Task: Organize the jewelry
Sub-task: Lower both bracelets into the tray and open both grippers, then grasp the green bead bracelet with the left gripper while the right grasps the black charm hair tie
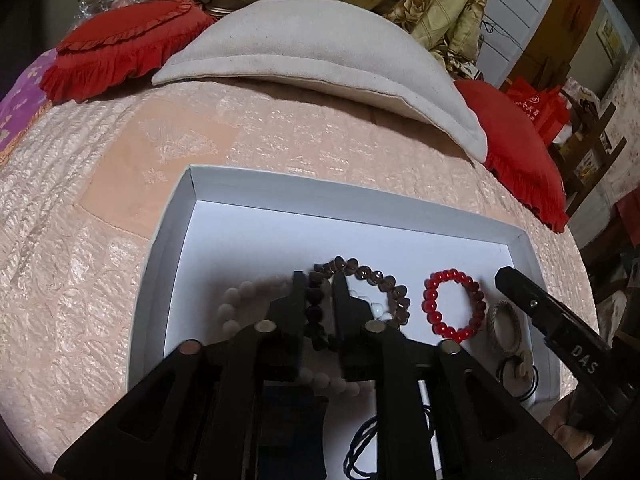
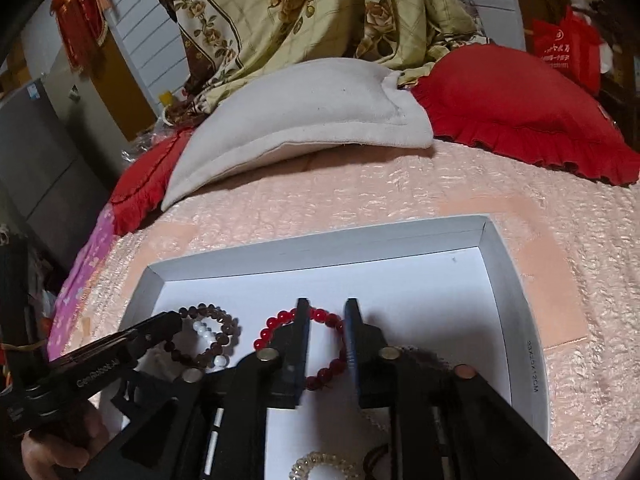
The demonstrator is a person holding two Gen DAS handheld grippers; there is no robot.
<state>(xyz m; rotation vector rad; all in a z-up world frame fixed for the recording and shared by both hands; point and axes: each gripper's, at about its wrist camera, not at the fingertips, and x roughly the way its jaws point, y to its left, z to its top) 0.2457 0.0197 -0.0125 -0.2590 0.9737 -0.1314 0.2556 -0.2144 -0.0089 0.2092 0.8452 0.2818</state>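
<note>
A shallow white box (image 1: 280, 192) lies on the pink bedspread. In it a brown bead bracelet (image 1: 376, 276) sits beside a red bead bracelet (image 1: 434, 280), and a pale bead bracelet (image 1: 228, 312) lies at the left. My left gripper (image 1: 319, 278) is low over the brown bracelet. Its dark beads run between the slightly parted fingers, which do not seem to press them. My right gripper (image 2: 327, 305) straddles the red bracelet (image 2: 272, 324), open, with white box floor showing in the gap. The right gripper's tip (image 1: 506, 276) also shows in the left wrist view.
A beige hair tie (image 1: 494, 320), black hair ties (image 1: 528, 384) and a clear spiral tie (image 2: 320, 460) lie at the box's near side. A grey pillow (image 1: 320, 48), red frilled cushions (image 2: 520, 100) and a floral blanket (image 2: 300, 8) lie beyond the box.
</note>
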